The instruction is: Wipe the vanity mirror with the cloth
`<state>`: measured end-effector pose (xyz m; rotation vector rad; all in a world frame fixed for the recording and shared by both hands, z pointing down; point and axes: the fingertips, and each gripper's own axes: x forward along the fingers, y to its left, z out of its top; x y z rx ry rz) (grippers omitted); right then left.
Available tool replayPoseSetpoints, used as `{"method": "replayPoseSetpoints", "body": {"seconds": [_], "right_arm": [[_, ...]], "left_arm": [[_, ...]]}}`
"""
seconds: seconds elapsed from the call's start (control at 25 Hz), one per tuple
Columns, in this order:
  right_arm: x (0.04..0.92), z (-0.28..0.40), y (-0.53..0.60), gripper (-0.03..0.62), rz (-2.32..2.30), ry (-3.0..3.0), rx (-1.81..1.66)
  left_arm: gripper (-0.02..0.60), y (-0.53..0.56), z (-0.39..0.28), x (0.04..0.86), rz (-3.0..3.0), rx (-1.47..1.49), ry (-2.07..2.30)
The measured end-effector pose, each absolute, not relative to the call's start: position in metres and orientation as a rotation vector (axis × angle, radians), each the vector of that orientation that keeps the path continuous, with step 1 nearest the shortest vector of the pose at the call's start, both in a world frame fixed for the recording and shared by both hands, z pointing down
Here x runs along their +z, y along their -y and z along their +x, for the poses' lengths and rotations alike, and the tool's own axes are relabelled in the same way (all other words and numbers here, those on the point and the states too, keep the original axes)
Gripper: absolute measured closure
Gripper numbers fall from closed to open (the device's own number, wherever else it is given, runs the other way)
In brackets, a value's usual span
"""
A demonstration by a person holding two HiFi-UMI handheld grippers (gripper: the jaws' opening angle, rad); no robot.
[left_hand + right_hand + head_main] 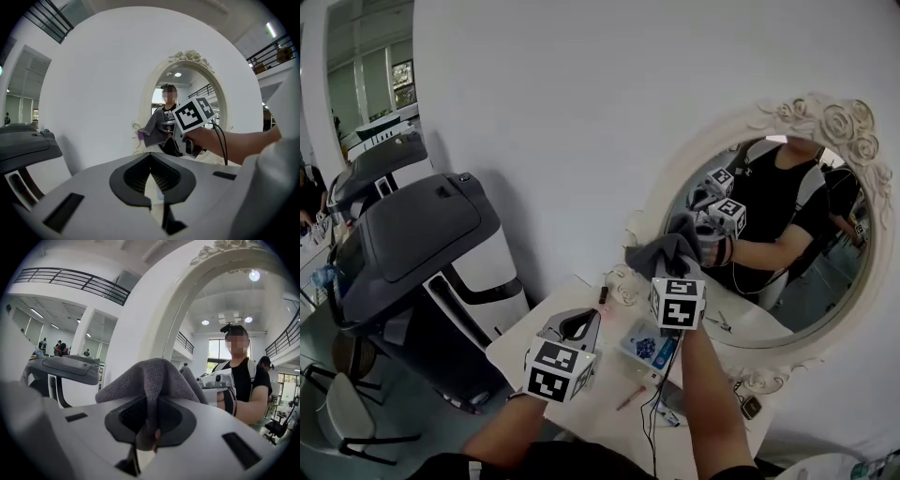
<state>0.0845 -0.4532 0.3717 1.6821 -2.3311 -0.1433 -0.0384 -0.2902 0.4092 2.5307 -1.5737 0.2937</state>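
Observation:
The oval vanity mirror (811,272) in a white carved frame (825,117) stands on the table at the right. My right gripper (673,267) is shut on a grey cloth (664,248), held up at the mirror's lower left edge; whether the cloth touches the glass I cannot tell. In the right gripper view the cloth (150,378) drapes over the jaws (147,404), with the mirror (220,333) just ahead. My left gripper (581,323) hovers low over the table, left of the mirror, shut and holding nothing (150,161). From there the cloth (151,130) and mirror (187,84) show ahead.
A white table (581,403) carries a blue-printed box (652,349), a pen (630,398) and black cables (661,403). A large dark grey and white machine (422,244) stands to the left, with a chair (347,412) below it. A white wall is behind.

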Motion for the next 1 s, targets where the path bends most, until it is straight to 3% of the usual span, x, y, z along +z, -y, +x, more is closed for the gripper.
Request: {"method": "replayPoseSetpoints", "body": {"seconds": [1.0], "right_arm": [[0.361,0.236,0.399,0.549,1.935,2.128,-0.132]], "left_arm": [[0.575,0.293,0.060,0.408,2.720,0.314,1.281]]}}
